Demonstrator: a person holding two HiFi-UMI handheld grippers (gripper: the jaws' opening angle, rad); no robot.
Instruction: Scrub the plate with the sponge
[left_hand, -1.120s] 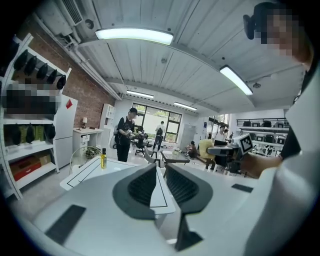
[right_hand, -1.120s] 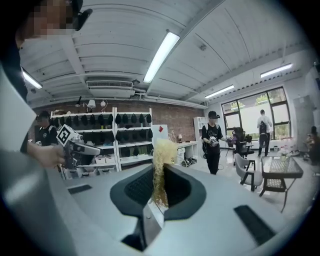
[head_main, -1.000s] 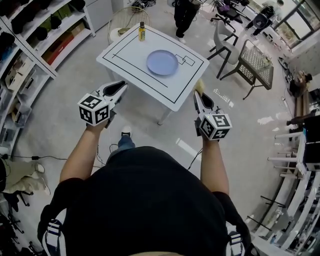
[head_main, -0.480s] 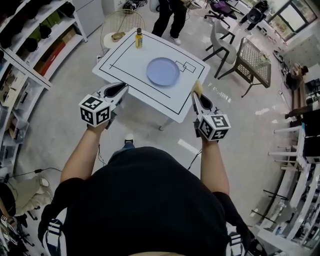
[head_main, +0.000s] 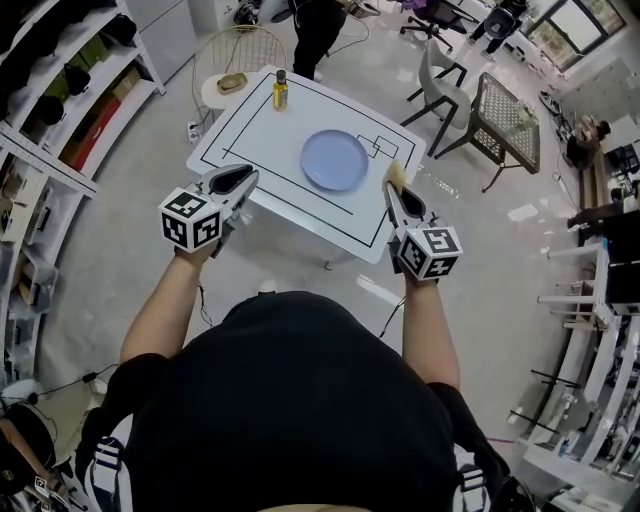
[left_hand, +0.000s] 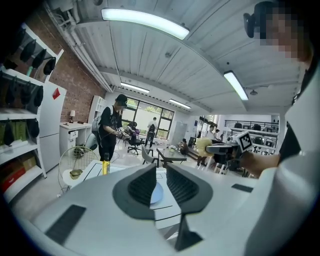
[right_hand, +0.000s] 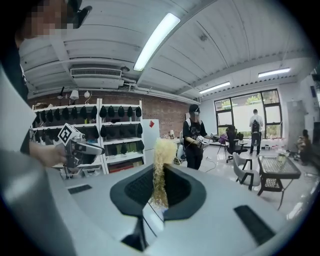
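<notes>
The person stands back from the white worktop (head_main: 250, 135), both grippers held out in front at about chest level and short of its near edge. Over the last second the grippers hold their places in the head view, while the worktop has slid down and closer in that view, so the person seems to be walking up to it, not yet working on it. The plate (head_main: 335, 160) lies flat on the worktop's right half, inside the black outline drawn there, with nothing on it that can be made out; a small yellow bottle (head_main: 281, 90) stands well apart from it at the far left corner. The right gripper (head_main: 397, 192) has its jaws closed on the sponge (head_main: 396, 176), a pale yellow pad pinched by its lower part, with most of it standing out past the jaw tips; the grip looks the same as a second ago. The left gripper (head_main: 233, 179) carries nothing: its jaws stand a little apart, and through the gap its own view shows the plate ahead. Judged from this, scrubbing has not begun. The sponge is ready, and what remains is to close the distance and bring it down onto the plate, with the left gripper free to steady the rim.
</notes>
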